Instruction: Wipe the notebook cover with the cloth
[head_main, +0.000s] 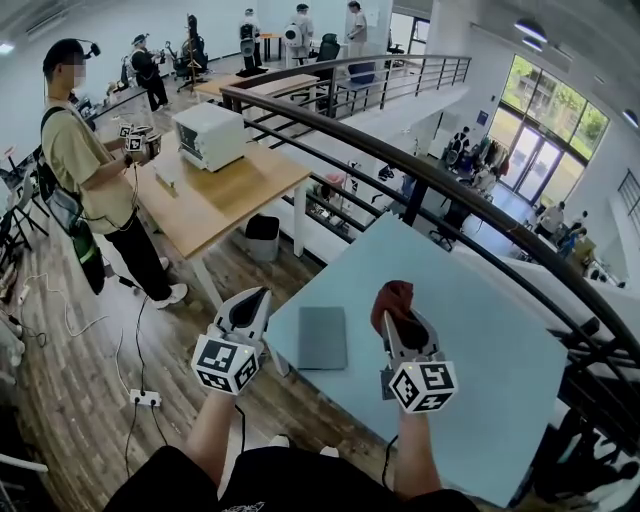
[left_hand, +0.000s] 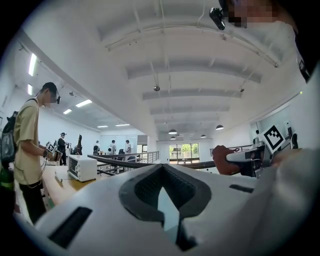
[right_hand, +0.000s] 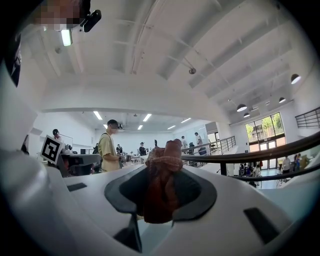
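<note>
A grey notebook (head_main: 322, 337) lies flat near the front left edge of the light blue table (head_main: 480, 370). My left gripper (head_main: 260, 296) hovers just left of it, over the table's edge, its jaws together and empty (left_hand: 161, 170). My right gripper (head_main: 398, 312) is raised to the right of the notebook, shut on a bunched red-brown cloth (head_main: 396, 297). In the right gripper view the cloth (right_hand: 161, 185) stands up between the jaws. The left gripper view shows the cloth (left_hand: 222, 160) off to its right. Both grippers are lifted and point level, off the table.
A black curved railing (head_main: 430, 180) runs behind the table, with a drop to a lower floor beyond. To the left stand a wooden table (head_main: 215, 200) with a white oven (head_main: 210, 135) and a person in a beige shirt (head_main: 85, 165). A power strip (head_main: 145, 398) lies on the wood floor.
</note>
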